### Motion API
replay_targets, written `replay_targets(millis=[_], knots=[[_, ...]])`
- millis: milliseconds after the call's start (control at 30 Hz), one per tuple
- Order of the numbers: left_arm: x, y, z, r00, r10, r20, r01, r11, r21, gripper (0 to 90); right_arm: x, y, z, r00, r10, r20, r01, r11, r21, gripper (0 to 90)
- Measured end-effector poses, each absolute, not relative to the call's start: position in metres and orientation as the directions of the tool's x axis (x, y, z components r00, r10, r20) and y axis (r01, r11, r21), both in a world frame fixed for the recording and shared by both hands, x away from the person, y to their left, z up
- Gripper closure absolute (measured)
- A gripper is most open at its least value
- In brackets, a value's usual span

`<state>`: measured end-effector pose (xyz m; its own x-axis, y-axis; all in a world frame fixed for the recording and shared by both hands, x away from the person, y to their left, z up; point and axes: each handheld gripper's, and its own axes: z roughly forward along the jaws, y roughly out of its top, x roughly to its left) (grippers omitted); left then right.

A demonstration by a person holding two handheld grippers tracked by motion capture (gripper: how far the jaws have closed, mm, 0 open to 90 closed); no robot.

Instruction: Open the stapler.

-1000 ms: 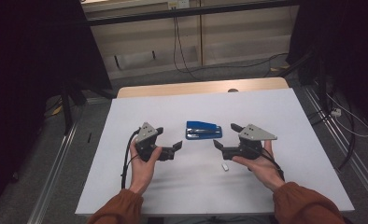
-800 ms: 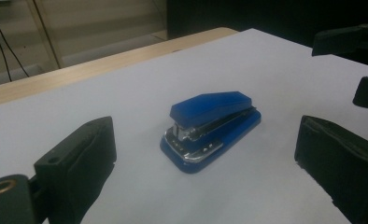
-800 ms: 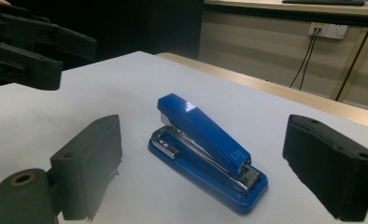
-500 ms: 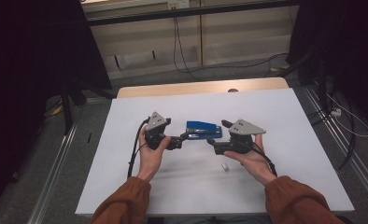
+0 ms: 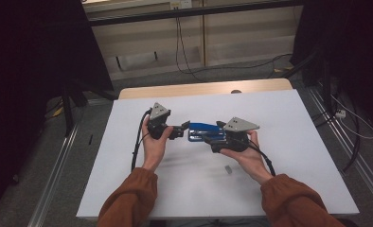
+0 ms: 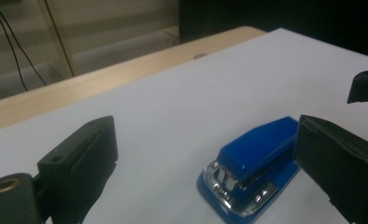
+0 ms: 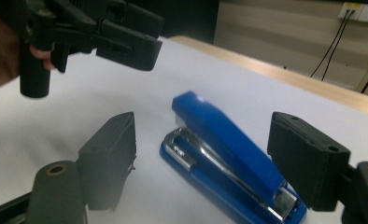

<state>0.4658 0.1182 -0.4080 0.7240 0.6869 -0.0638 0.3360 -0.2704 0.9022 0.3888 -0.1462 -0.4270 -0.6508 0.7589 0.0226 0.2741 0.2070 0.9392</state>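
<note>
Room: dim, with pale wall panels, black cables hanging behind the table [image 5: 317, 156], and a white wall socket at the top of the right gripper view; no writing on it could be read.
Surface: white top with a bare wooden strip along its far edge.
Stapler [image 5: 201, 131]: blue with a chrome front, lay flat near the middle of the white top, between the two grippers; no brand or label was legible on it.
Left gripper [image 5: 184, 126]: jaws spread wide, pointed at one end of the stapler; nothing pinched.
Right gripper [image 5: 210, 138]: jaws had just been closing; they stood either side of the stapler's other end, pads apart from it.
Small grey item [image 5: 228, 169]: lay on the white top near the right hand, too small to identify.
Sleeves: rust-orange on both forearms.
</note>
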Motion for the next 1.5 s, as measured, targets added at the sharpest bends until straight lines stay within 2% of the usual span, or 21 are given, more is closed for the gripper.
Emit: replay_targets(millis=[133, 233, 267, 300, 367, 433, 467, 567, 600, 667, 700, 733, 867, 900, 967, 1000, 1133, 1167, 1200, 1233, 1500], knots=[[0.464, 0.118, -0.410, 0.728, 0.683, -0.057, 0.336, -0.282, 0.899, 5.6, 0.390, -0.146, -0.429, -0.657, 0.754, 0.025, 0.283, 0.215, 0.935, 28.1], [0.464, 0.117, -0.413, 0.733, 0.679, -0.040, 0.326, -0.299, 0.897, 5.1, 0.391, -0.147, -0.431, -0.664, 0.747, 0.044, 0.300, 0.212, 0.930, 33.5], [0.463, 0.114, -0.415, 0.734, 0.678, -0.029, 0.326, -0.315, 0.892, 5.1, 0.393, -0.148, -0.433, -0.665, 0.745, 0.054, 0.310, 0.210, 0.927, 38.0], [0.463, 0.114, -0.415, 0.734, 0.678, -0.029, 0.326, -0.315, 0.892, 5.1, 0.393, -0.148, -0.433, -0.665, 0.745, 0.054, 0.310, 0.210, 0.927, 38.0], [0.463, 0.112, -0.417, 0.742, 0.670, -0.023, 0.322, -0.326, 0.889, 4.9, 0.395, -0.149, -0.435, -0.647, 0.762, 0.032, 0.311, 0.225, 0.923, 46.6], [0.463, 0.110, -0.420, 0.739, 0.674, -0.018, 0.328, -0.336, 0.883, 4.7, 0.396, -0.150, -0.436, -0.657, 0.750, 0.073, 0.331, 0.200, 0.922, 54.4], [0.463, 0.110, -0.420, 0.739, 0.674, -0.018, 0.328, -0.336, 0.883, 4.6, 0.396, -0.150, -0.436, -0.657, 0.750, 0.073, 0.331, 0.200, 0.922, 54.4], [0.463, 0.106, -0.421, 0.725, 0.689, -0.004, 0.330, -0.342, 0.880, 4.6, 0.396, -0.150, -0.437, -0.673, 0.735, 0.085, 0.337, 0.203, 0.919, 71.6], [0.463, 0.106, -0.421, 0.725, 0.689, -0.004, 0.330, -0.342, 0.880, 4.7, 0.396, -0.150, -0.437, -0.673, 0.735, 0.085, 0.337, 0.203, 0.919, 71.6], [0.462, 0.106, -0.421, 0.729, 0.684, -0.005, 0.337, -0.352, 0.873, 4.7, 0.395, -0.149, -0.438, -0.682, 0.729, 0.068, 0.329, 0.222, 0.918, 82.6], [0.462, 0.106, -0.421, 0.729, 0.684, -0.005, 0.337, -0.352, 0.873, 4.9, 0.395, -0.149, -0.438, -0.682, 0.729, 0.068, 0.329, 0.222, 0.918, 82.6], [0.462, 0.105, -0.422, 0.733, 0.681, -0.001, 0.337, -0.362, 0.869, 5.5, 0.395, -0.148, -0.439, -0.689, 0.723, 0.046, 0.319, 0.246, 0.915, 89.5], [0.461, 0.105, -0.422, 0.734, 0.679, -0.001, 0.340, -0.367, 0.866, 6.9, 0.396, -0.148, -0.439, -0.690, 0.723, 0.047, 0.324, 0.250, 0.912, 90.0], [0.461, 0.105, -0.421, 0.735, 0.678, -0.005, 0.341, -0.364, 0.867, 12.4, 0.396, -0.149, -0.440, -0.695, 0.717, 0.053, 0.328, 0.251, 0.911, 90.0], [0.461, 0.106, -0.421, 0.736, 0.677, -0.023, 0.349, -0.349, 0.870, 16.2, 0.396, -0.149, -0.440, -0.696, 0.716, 0.053, 0.328, 0.252, 0.910, 90.0], [0.463, 0.108, -0.421, 0.732, 0.679, -0.056, 0.368, -0.326, 0.871, 22.4, 0.397, -0.149, -0.439, -0.695, 0.717, 0.056, 0.330, 0.249, 0.910, 90.0], [0.462, 0.111, -0.421, 0.728, 0.684, -0.052, 0.374, -0.333, 0.866, 38.6, 0.397, -0.150, -0.440, -0.694, 0.717, 0.063, 0.339, 0.249, 0.907, 90.0], [0.462, 0.112, -0.420, 0.725, 0.687, -0.050, 0.375, -0.333, 0.865, 38.6, 0.397, -0.150, -0.440, -0.694, 0.717, 0.063, 0.339, 0.249, 0.907, 90.0], [0.462, 0.113, -0.420, 0.722, 0.690, -0.047, 0.374, -0.333, 0.865, 42.6, 0.397, -0.150, -0.440, -0.692, 0.719, 0.066, 0.342, 0.245, 0.907, 90.0], [0.462, 0.113, -0.420, 0.724, 0.688, -0.050, 0.376, -0.333, 0.865, 53.0, 0.398, -0.150, -0.441, -0.688, 0.722, 0.076, 0.347, 0.235, 0.908, 90.0], [0.462, 0.115, -0.423, 0.724, 0.689, -0.039, 0.375, -0.346, 0.860, 76.3, 0.401, -0.147, -0.443, -0.703, 0.709, 0.060, 0.348, 0.268, 0.898, 90.0]])
